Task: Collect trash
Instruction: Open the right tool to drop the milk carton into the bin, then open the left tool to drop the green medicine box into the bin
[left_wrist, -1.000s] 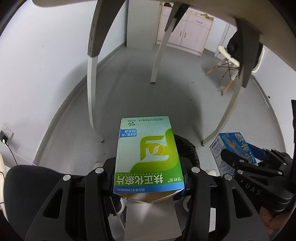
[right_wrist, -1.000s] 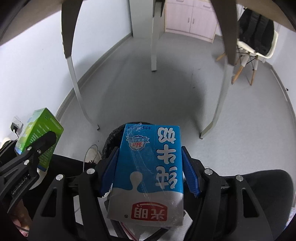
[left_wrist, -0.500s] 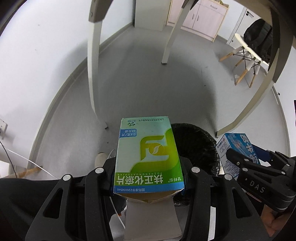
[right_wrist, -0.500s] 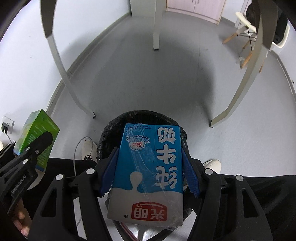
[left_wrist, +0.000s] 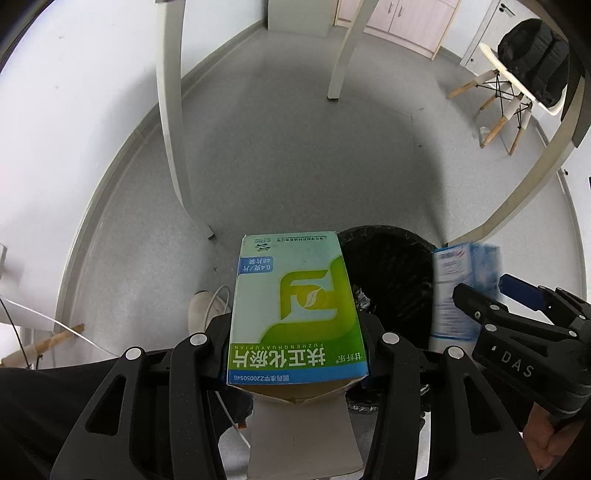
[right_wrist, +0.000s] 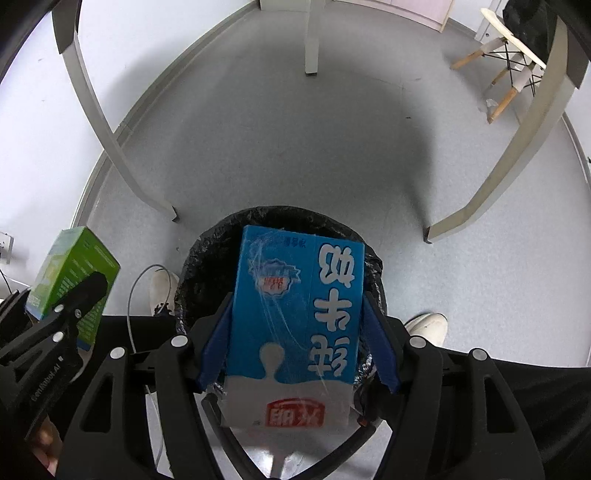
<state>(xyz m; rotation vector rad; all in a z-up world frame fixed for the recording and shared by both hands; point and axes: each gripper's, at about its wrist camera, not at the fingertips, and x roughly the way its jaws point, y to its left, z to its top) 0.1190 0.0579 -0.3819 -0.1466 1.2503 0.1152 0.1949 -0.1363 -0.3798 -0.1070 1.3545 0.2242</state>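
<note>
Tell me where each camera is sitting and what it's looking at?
Left wrist: sits on the left gripper, looking steeply down at the floor; shows the green box clamped in its jaws, plus the right gripper.
Right wrist: sits on the right gripper, looking down into the black bin; shows the blue milk carton between jaws that have just been opening, and a white shoe.
Both see: bin, both boxes, table legs, the chair.

Glossy cardboard med box (left_wrist: 295, 306), film-wrapped milk carton (right_wrist: 295, 314), crinkly plastic bin liner (right_wrist: 207, 258).
</note>
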